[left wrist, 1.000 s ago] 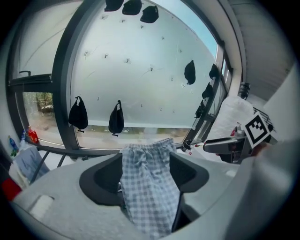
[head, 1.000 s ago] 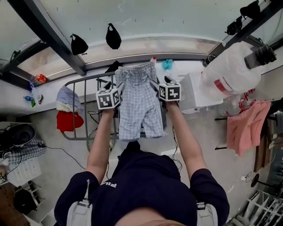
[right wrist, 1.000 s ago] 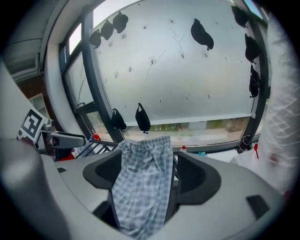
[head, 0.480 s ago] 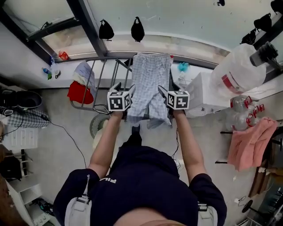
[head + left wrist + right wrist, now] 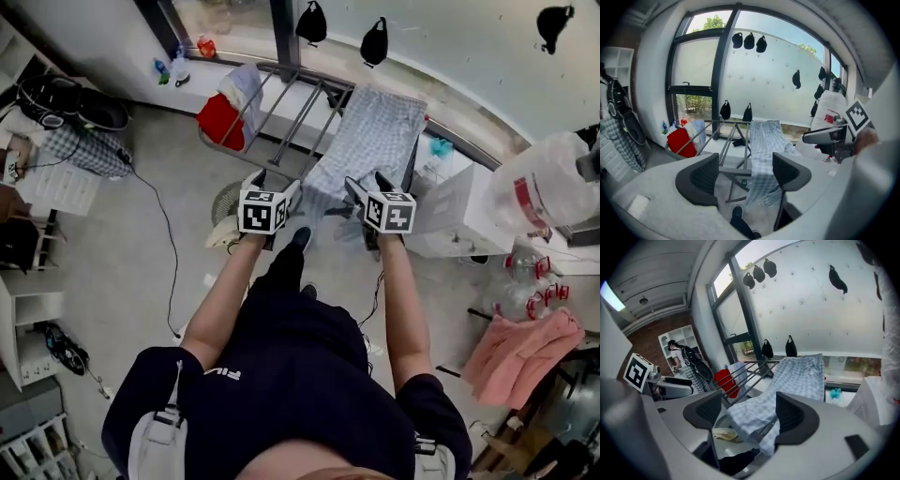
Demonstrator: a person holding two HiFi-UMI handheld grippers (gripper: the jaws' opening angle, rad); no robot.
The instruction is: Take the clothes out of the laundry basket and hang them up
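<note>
Head view puts the drying rack (image 5: 281,112) at 12 o'clock, with the checked trousers (image 5: 375,136) already draped over its rails toward 1 o'clock, so the next garment is the job. What may be the laundry basket (image 5: 223,202), round and meshy, sits on the floor at 9 o'clock of the left tongs (image 5: 273,184). Those have just been opening and stand wide with nothing between them. The right tongs (image 5: 368,184) gape too and grip nothing. Keep both wide, swing clear of the hanging hem, then pinch one garment's edge only.

Left tongs (image 5: 274,183) widening, empty; right tongs (image 5: 367,181) apart
</note>
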